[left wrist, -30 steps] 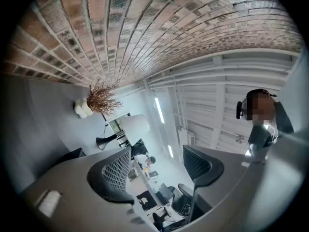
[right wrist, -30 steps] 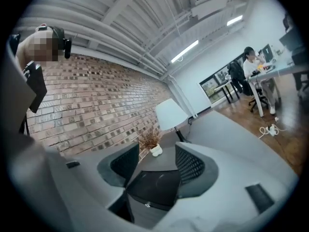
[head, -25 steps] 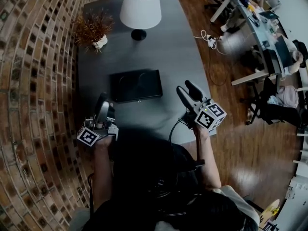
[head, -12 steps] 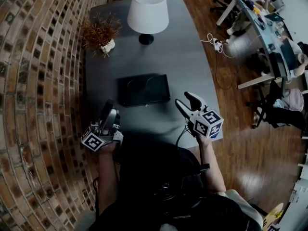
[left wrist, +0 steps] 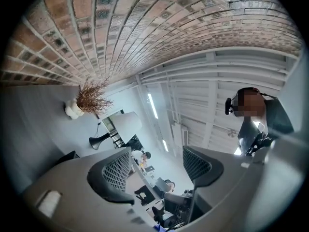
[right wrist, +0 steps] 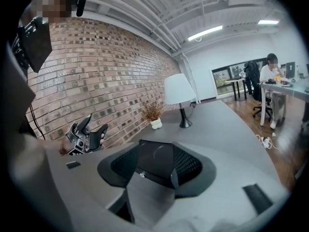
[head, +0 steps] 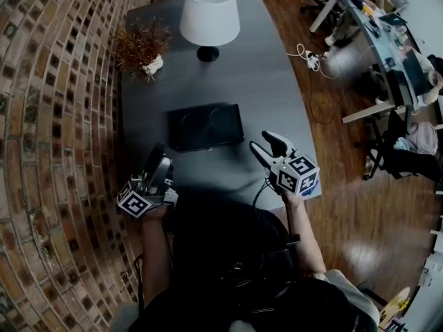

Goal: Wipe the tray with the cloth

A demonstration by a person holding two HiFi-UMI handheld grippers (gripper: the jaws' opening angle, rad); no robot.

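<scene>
— What's round the grey surface [head: 270,95]?
— Brick wall [head: 48,151] at nine o'clock, wooden floor [head: 360,206] at three.
— And further off?
— White lamp [head: 210,12] at twelve, dried plant [head: 142,43] at eleven, office desks [head: 387,40] at two

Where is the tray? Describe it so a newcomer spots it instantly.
Start at the long grey table beside the brick wall. A white lamp and a dried plant stand at its far end; the tray lies nearer the person, mid-table. It is the only flat, dark rectangle there.
</scene>
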